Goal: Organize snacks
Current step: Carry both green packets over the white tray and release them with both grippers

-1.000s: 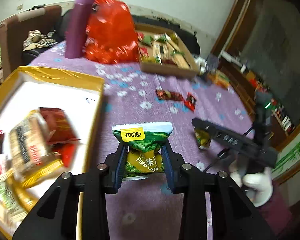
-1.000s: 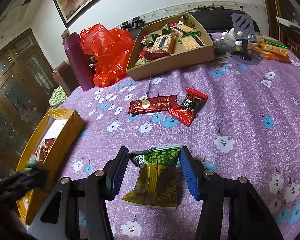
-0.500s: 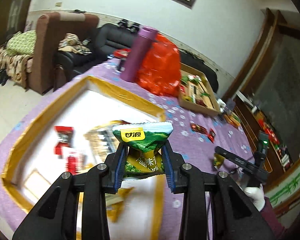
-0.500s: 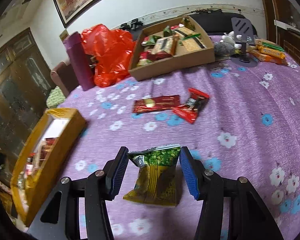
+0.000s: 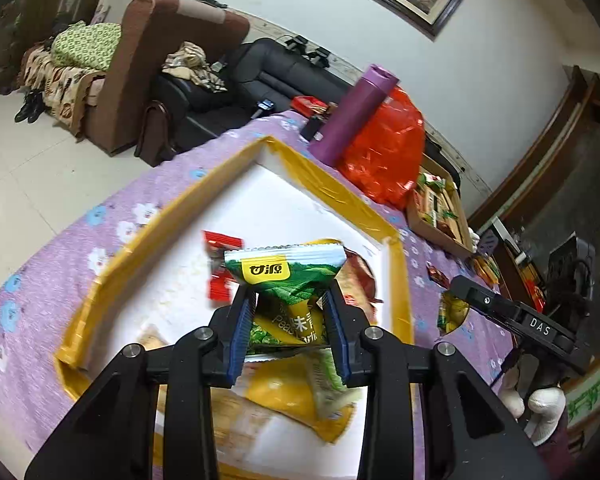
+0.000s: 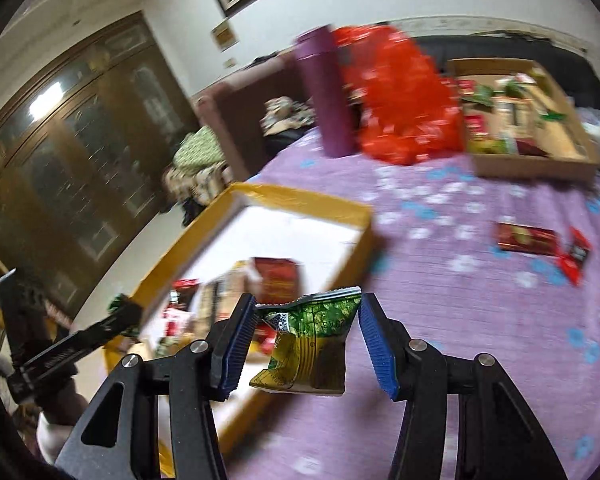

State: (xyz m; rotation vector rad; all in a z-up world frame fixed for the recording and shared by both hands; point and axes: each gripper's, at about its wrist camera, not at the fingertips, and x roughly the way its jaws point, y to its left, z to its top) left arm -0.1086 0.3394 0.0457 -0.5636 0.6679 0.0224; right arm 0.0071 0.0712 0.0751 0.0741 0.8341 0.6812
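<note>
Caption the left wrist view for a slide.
Left gripper holds a green pea snack packet above the yellow-rimmed white box of snacks.

dim indoor light, pretty warm. the right wrist view is smeared with motion blur, worst around the orange bag (image 6: 404, 96). a lamp glare sits on the cabinet glass (image 6: 46, 98) left of it. heavy fisheye bending, dark corners.

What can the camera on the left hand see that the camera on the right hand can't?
Only the left wrist view shows the black sofa and the shoes on the floor. Only the right wrist view shows the wooden cabinet with glass doors. Both show the yellow box, purple bottle, red plastic bag and cardboard box of snacks, and each gripper's fingers hold a green pea packet.
</note>
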